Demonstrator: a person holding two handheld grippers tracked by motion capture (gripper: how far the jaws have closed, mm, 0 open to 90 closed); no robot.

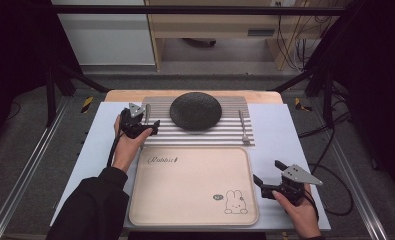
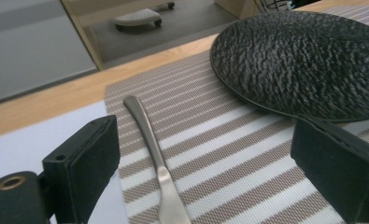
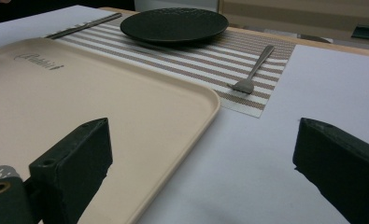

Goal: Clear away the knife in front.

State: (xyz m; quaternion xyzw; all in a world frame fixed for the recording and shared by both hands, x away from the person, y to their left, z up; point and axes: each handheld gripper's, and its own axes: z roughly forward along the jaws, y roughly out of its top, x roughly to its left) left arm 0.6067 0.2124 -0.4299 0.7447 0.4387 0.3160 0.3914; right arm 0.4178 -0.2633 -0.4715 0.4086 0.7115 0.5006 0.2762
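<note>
A black textured plate (image 1: 195, 111) sits on a striped placemat (image 1: 225, 135) at the back of the table. A metal utensil (image 2: 154, 149) lies on the mat's left edge, and its handle runs between the spread jaws of my left gripper (image 2: 205, 154). That left gripper (image 1: 146, 119) is open and hovers just left of the plate (image 2: 303, 60), holding nothing. A fork (image 1: 244, 127) lies on the mat's right side. My right gripper (image 1: 269, 172) is open beside the right edge of a beige tray (image 1: 185, 190), low over the white sheet. Its jaws (image 3: 201, 149) are empty.
The tray (image 3: 79, 98) carries a "Rabbit" print and a bunny drawing and has nothing on it. A white sheet (image 1: 285, 135) covers the tabletop. Beyond the far wooden edge are a floor, cabinets and cables. Dark frame rails flank both sides of the table.
</note>
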